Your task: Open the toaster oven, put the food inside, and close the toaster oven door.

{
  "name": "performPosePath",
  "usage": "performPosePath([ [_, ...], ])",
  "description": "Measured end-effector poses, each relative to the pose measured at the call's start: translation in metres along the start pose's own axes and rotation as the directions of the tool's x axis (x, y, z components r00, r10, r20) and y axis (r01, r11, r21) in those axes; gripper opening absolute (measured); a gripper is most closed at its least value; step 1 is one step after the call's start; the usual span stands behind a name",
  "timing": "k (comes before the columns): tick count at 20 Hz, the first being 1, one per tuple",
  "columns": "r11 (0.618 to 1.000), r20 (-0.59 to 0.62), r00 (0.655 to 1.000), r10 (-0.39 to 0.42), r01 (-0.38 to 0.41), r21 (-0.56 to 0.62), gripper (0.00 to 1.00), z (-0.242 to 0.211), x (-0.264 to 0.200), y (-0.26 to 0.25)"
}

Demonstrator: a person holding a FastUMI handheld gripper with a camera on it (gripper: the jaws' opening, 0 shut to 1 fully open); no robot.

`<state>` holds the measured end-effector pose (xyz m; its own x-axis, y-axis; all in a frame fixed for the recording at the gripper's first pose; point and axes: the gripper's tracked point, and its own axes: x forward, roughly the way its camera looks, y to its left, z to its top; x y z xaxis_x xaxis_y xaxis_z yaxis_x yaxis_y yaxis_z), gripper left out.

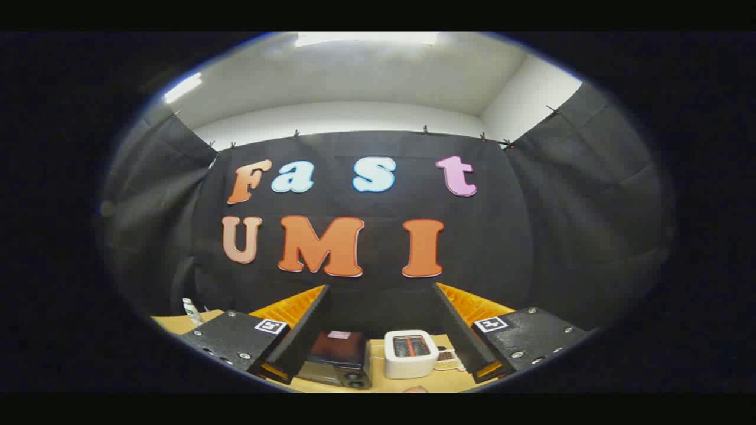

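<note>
My gripper [381, 289] is open, its fingers spread wide and held high above the table with nothing between them. Far below, between the fingers, a dark toaster oven [336, 357] stands on the wooden table [390, 383], two knobs at its near right corner. I cannot tell whether its door is open. Just right of it stands a white toaster [410, 353] with slots in its top. A small brown piece of food [446, 356] lies on something white by the right finger.
A small white bottle [192, 310] stands on the table beyond the left finger. Black cloth walls close the booth behind and on both sides. A small pinkish thing [416, 389] shows at the table's near edge.
</note>
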<state>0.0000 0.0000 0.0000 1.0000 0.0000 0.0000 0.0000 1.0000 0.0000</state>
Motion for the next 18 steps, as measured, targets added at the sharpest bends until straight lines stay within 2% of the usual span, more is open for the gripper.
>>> performPosePath([
  [8,0.998,0.002,0.998,0.065,-0.066,0.020,0.99,0.054,0.012,0.074],
  [12,0.995,-0.026,0.995,0.100,-0.099,0.021,0.99,0.051,0.017,0.095],
  [18,0.989,-0.108,0.984,0.142,-0.137,0.053,0.99,0.020,0.033,0.118],
])
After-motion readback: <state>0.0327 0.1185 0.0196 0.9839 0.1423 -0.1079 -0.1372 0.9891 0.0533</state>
